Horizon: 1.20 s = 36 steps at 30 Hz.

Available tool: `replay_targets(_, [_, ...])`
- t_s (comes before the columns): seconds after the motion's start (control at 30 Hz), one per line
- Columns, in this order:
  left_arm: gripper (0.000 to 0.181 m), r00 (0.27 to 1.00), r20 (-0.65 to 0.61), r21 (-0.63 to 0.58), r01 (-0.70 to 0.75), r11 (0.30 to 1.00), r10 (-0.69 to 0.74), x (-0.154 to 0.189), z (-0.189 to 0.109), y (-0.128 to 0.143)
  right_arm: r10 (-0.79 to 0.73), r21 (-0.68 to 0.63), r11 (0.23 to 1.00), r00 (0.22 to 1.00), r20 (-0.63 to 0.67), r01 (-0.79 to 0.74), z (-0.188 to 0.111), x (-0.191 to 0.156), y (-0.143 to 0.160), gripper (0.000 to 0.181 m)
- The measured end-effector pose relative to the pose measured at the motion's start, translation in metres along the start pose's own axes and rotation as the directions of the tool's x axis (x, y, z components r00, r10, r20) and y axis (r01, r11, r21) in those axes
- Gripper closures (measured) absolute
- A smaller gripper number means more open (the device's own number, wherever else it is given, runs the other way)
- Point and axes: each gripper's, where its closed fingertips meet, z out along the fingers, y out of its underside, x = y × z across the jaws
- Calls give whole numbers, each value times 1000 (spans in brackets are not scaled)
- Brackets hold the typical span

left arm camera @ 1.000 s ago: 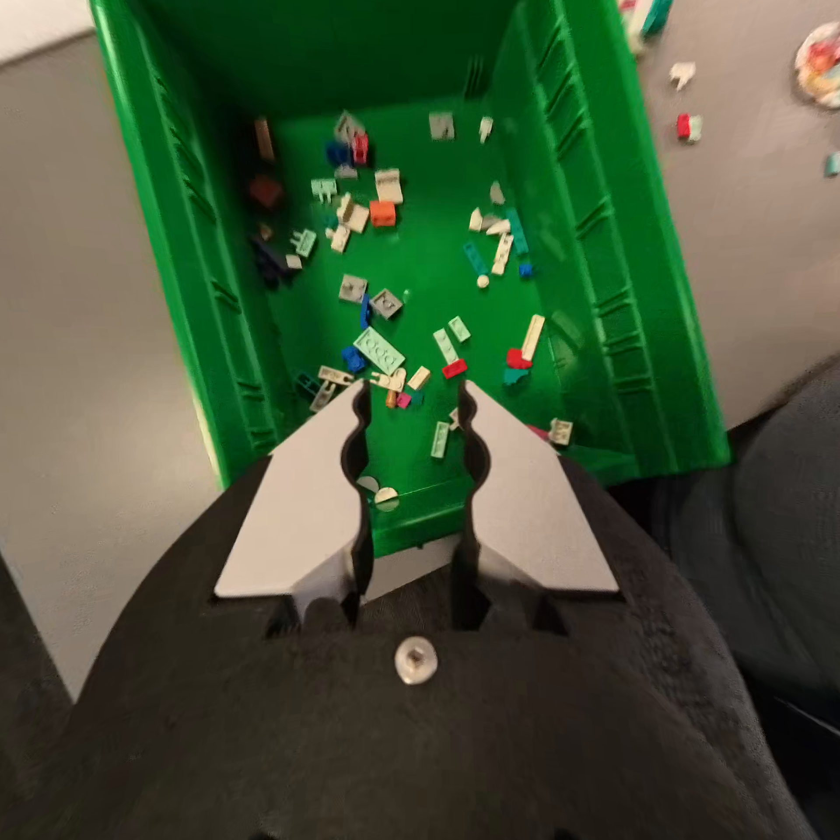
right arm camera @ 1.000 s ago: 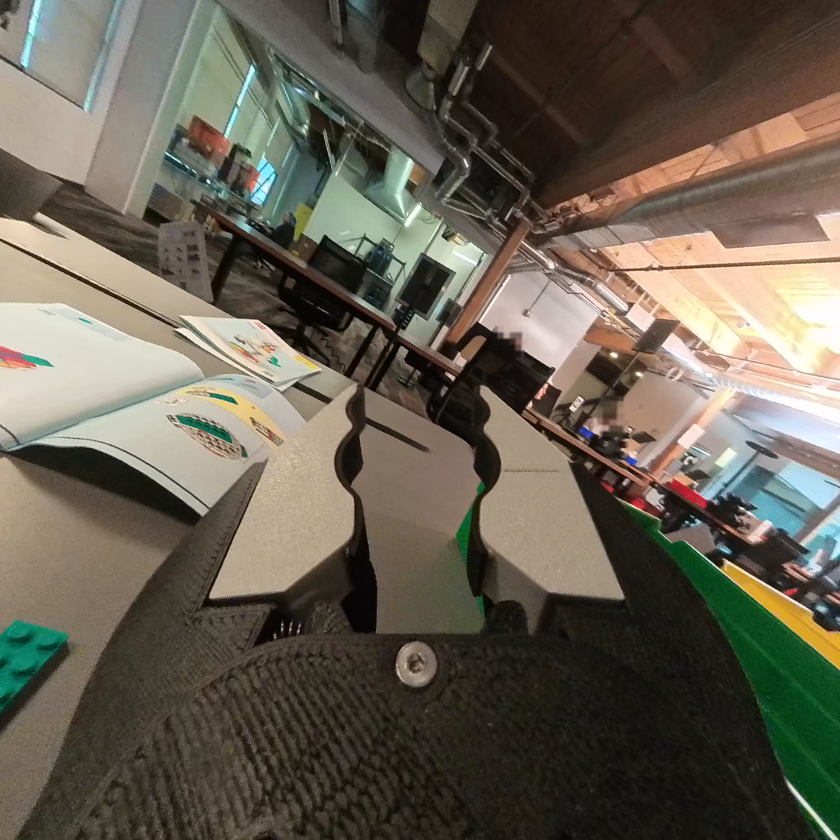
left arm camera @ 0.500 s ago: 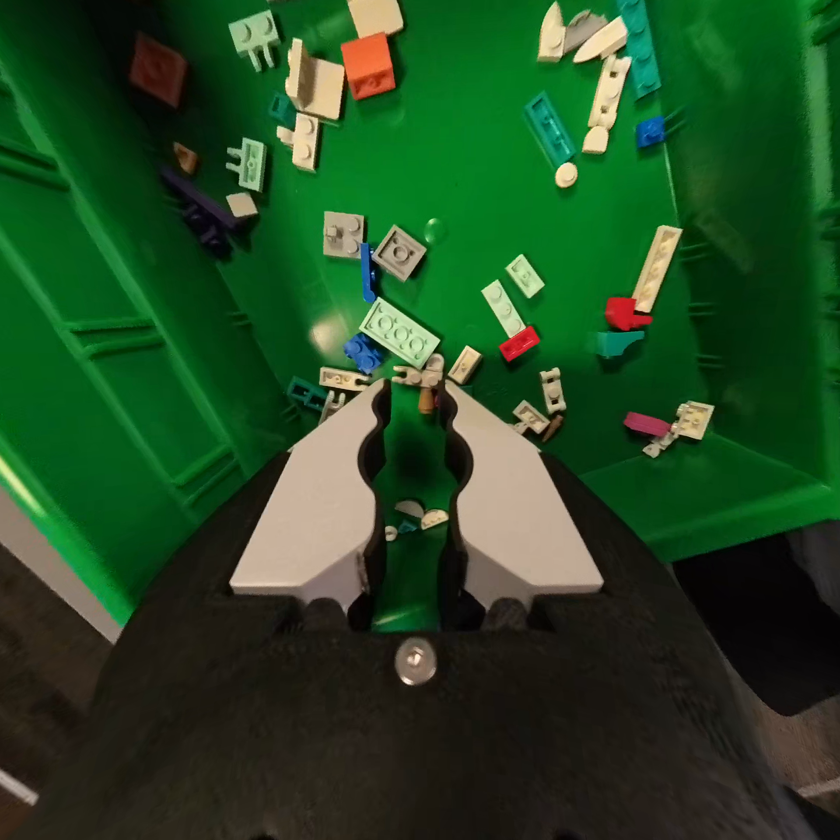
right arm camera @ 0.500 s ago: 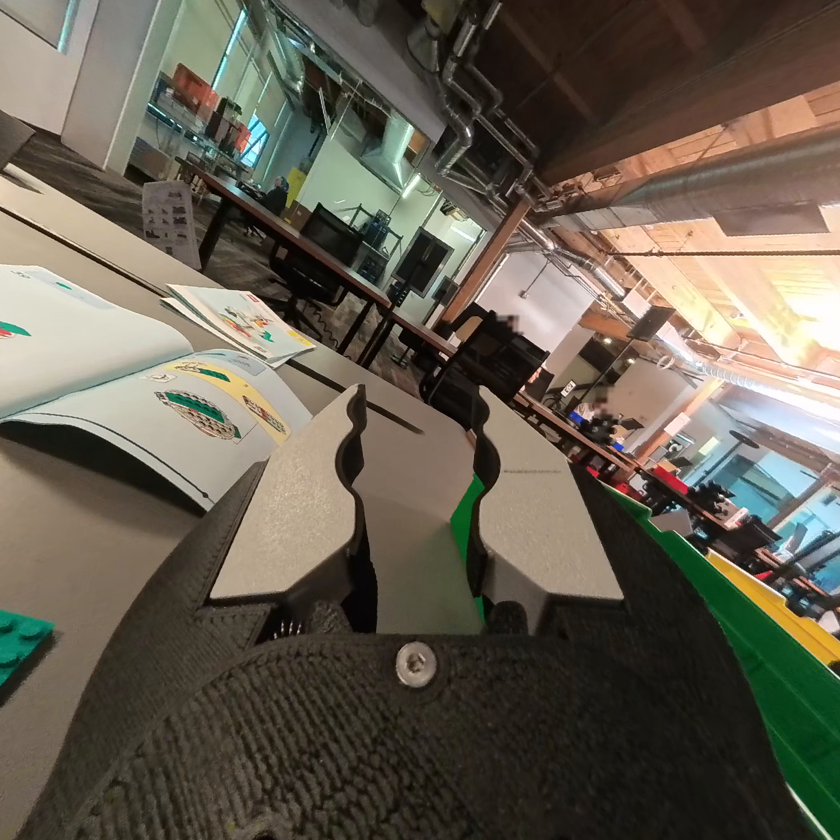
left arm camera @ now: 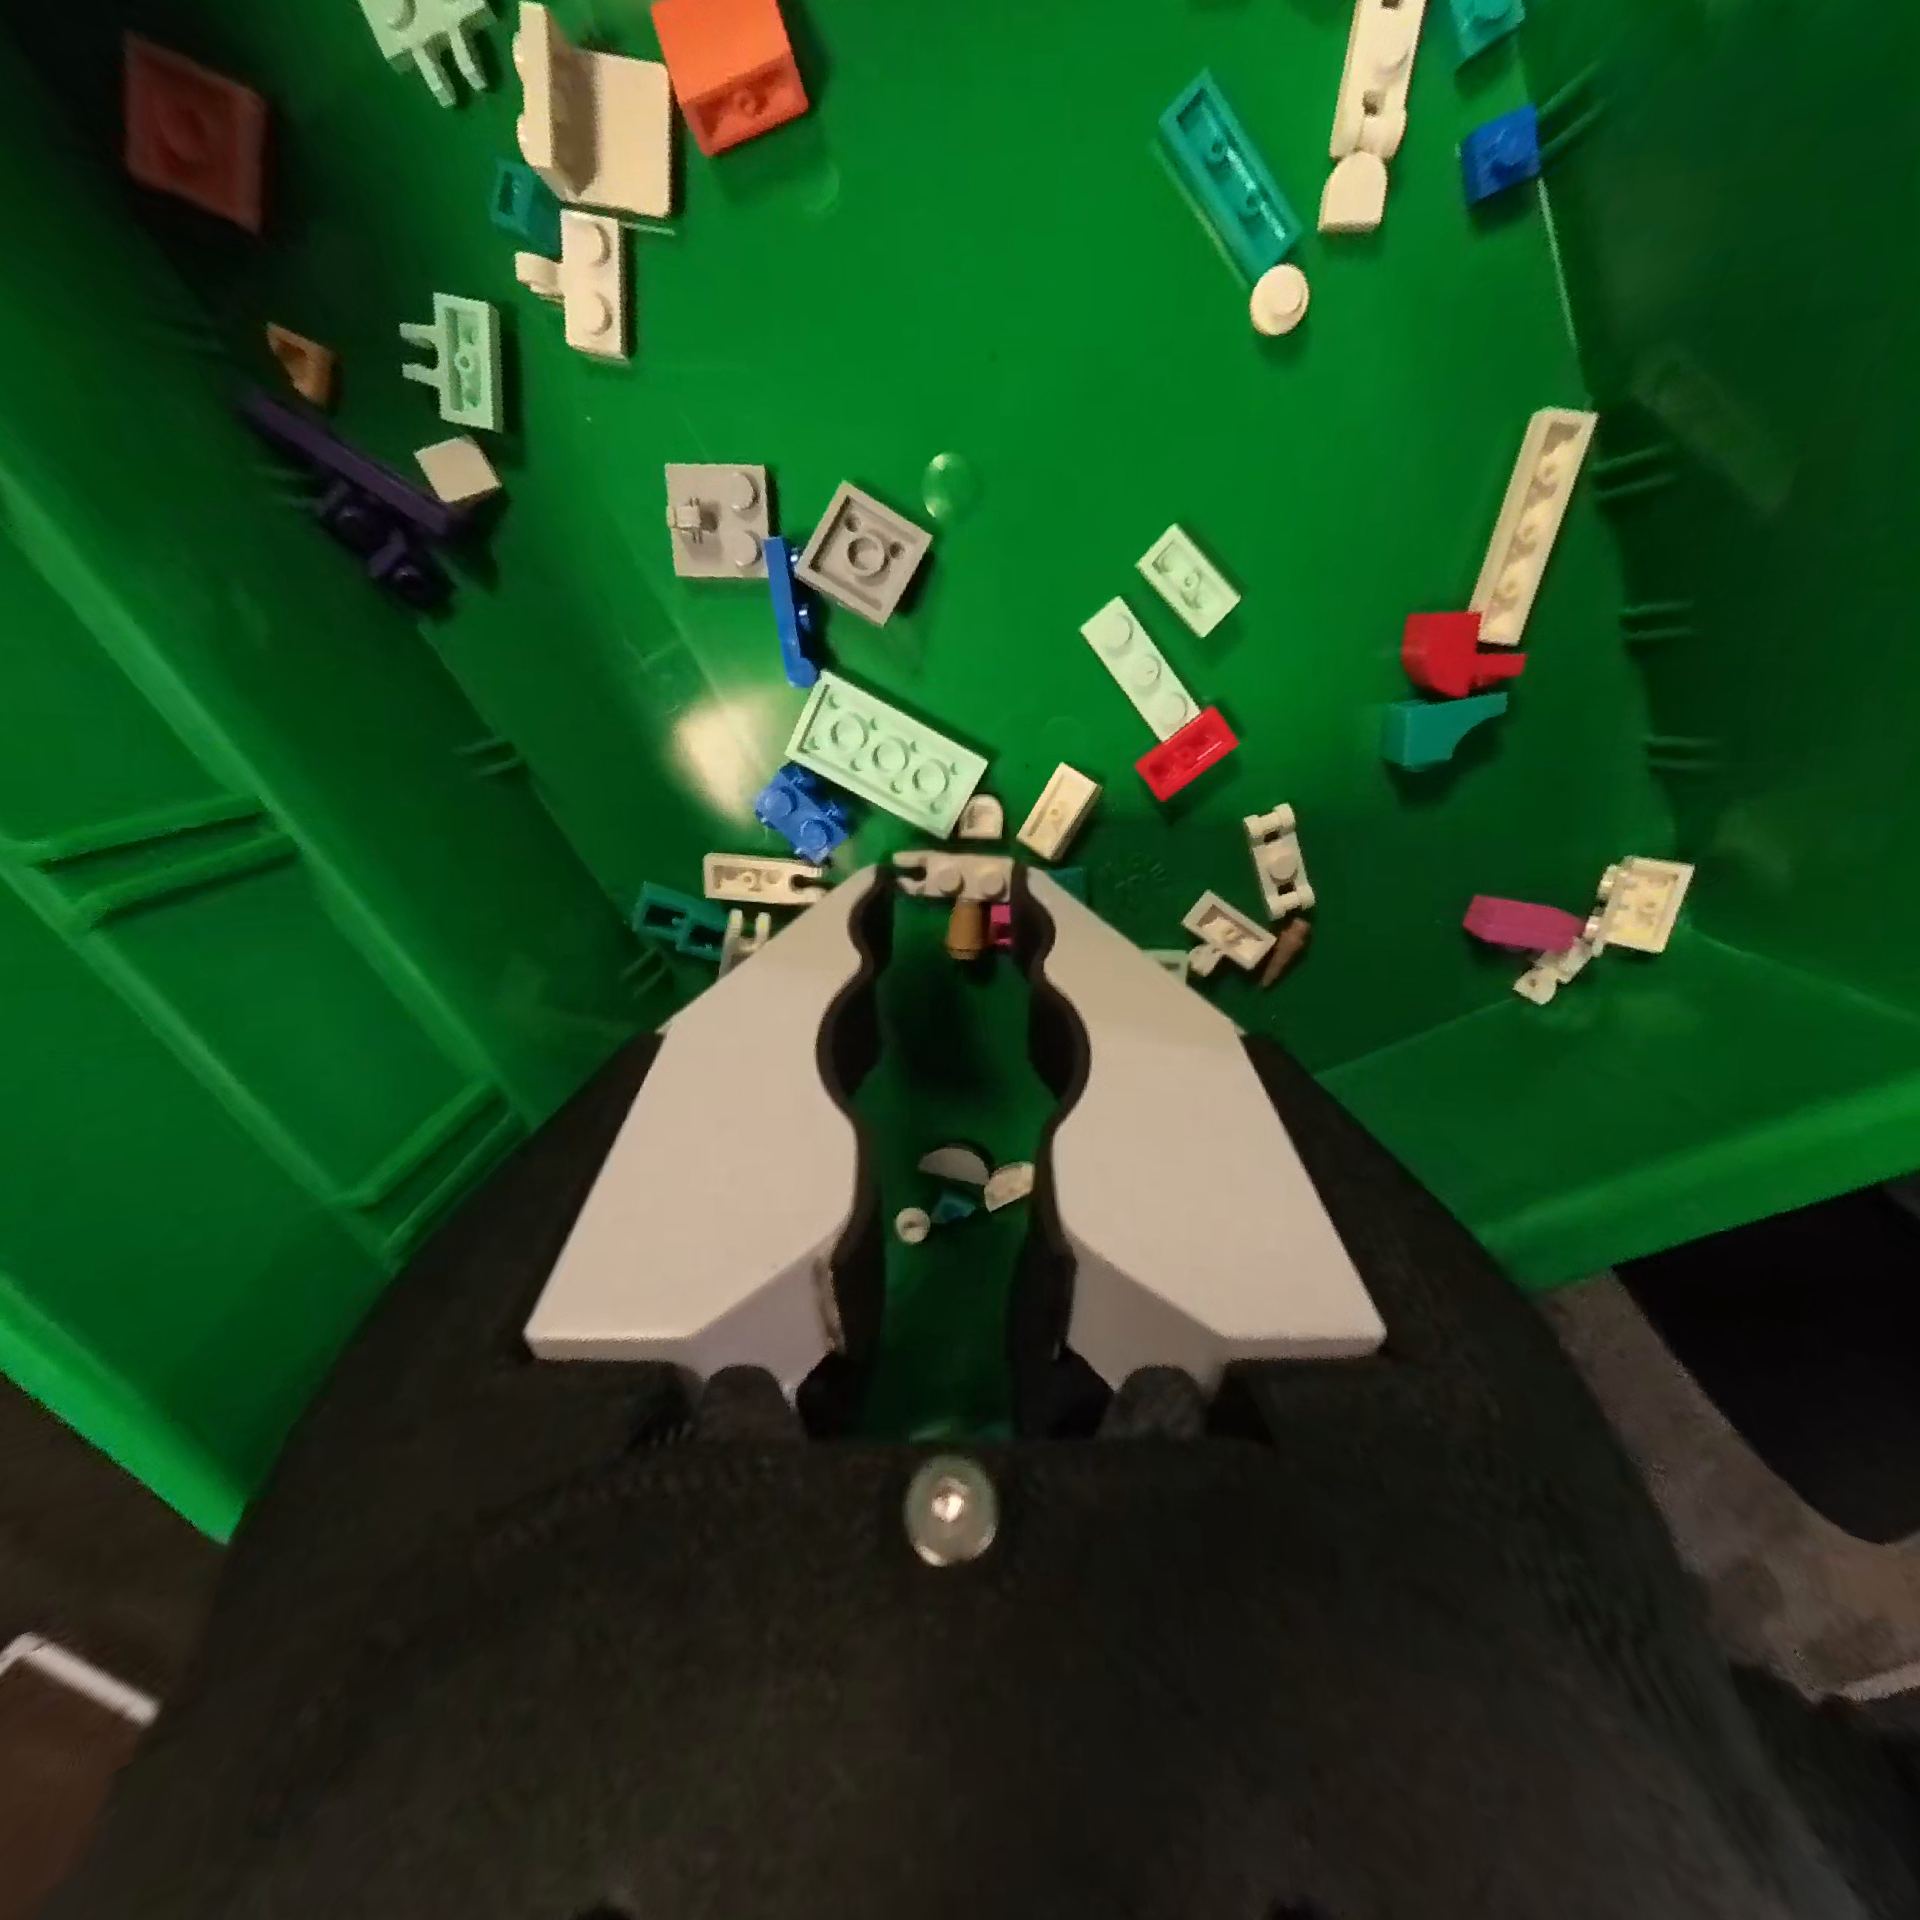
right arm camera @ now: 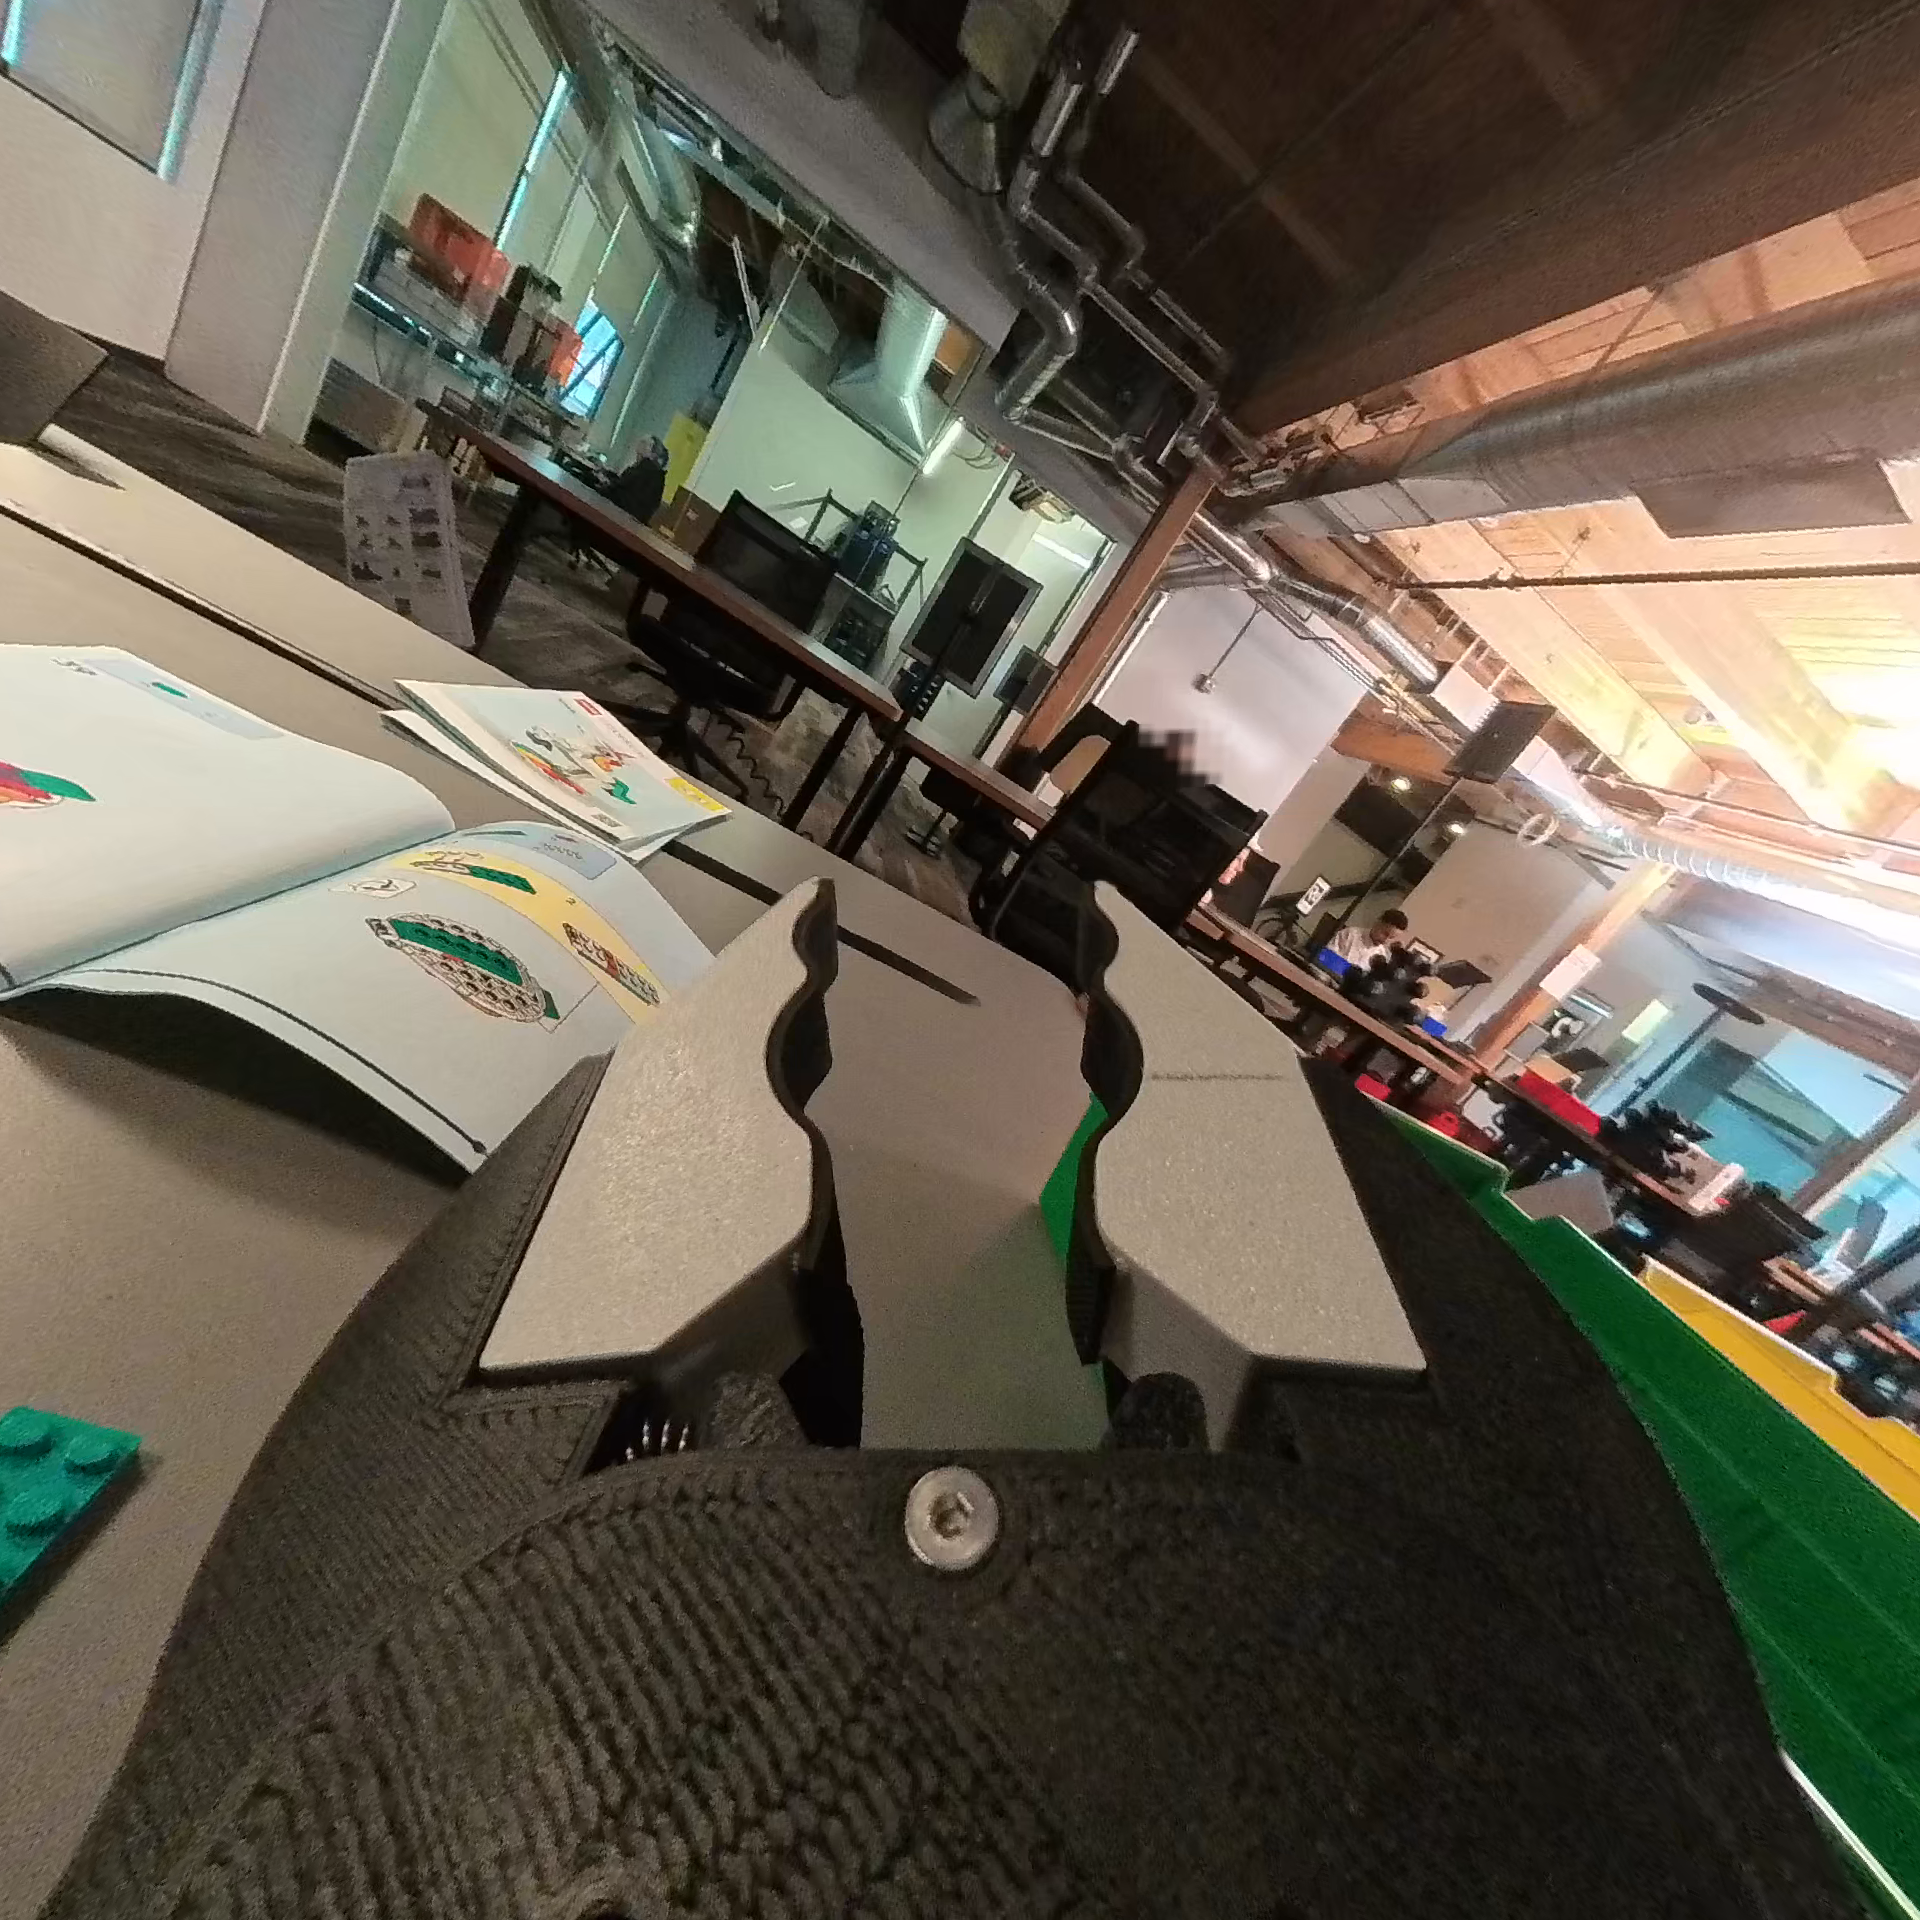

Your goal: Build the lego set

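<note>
My left gripper [left arm camera: 954,883] is open, deep inside a green bin [left arm camera: 312,935] whose floor holds several loose lego pieces. Its fingertips frame a small light grey clip piece [left arm camera: 961,876] with a tan stud [left arm camera: 966,928] and a pink piece just behind it. A mint 2x4 plate [left arm camera: 885,766] and a blue piece [left arm camera: 798,814] lie just beyond the left fingertip. My right gripper [right arm camera: 956,914] is open and empty, low over the grey table [right arm camera: 208,1247], pointing out into the room. A green plate [right arm camera: 47,1486] lies at its lower left.
An open instruction booklet [right arm camera: 260,883] lies on the table left of the right gripper, a second booklet [right arm camera: 561,758] behind it. The green bin's rim [right arm camera: 1662,1403] and a yellow bin [right arm camera: 1766,1361] stand at the right. The bin walls close in around the left gripper. The grippers' ends are close to 70 cm from one another. To reach the green plate [right arm camera: 47,1486] in a straight line is about 12 cm for my right fingers, about 60 cm for my left.
My left gripper has dropped from above the bin's rim down towards its floor, and its jaws have narrowed. The right gripper has only shifted slightly.
</note>
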Motion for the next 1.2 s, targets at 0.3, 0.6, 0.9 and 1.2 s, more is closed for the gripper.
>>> replay_targets(0.3, [160, 965, 260, 227, -86, 970, 24, 17, -91, -51, 38, 99, 994, 994, 98, -48, -5, -16, -18, 137])
replay_targets(0.6, [160, 866, 25, 628, -402, 667, 499, 215, -141, -202, 16, 240, 969, 985, 172, -58, -16, -28, -43, 137])
replay_targets(0.9, [160, 819, -295, 644, -210, 736, 492, 364, -9, -350, 37, 308, 945, 970, 240, -112, -21, -34, -55, 138])
replay_targets(1.2, [160, 874, -202, 401, -337, 852, 441, 371, 55, -386, 54, 326, 933, 957, 284, -150, -22, -40, -60, 137])
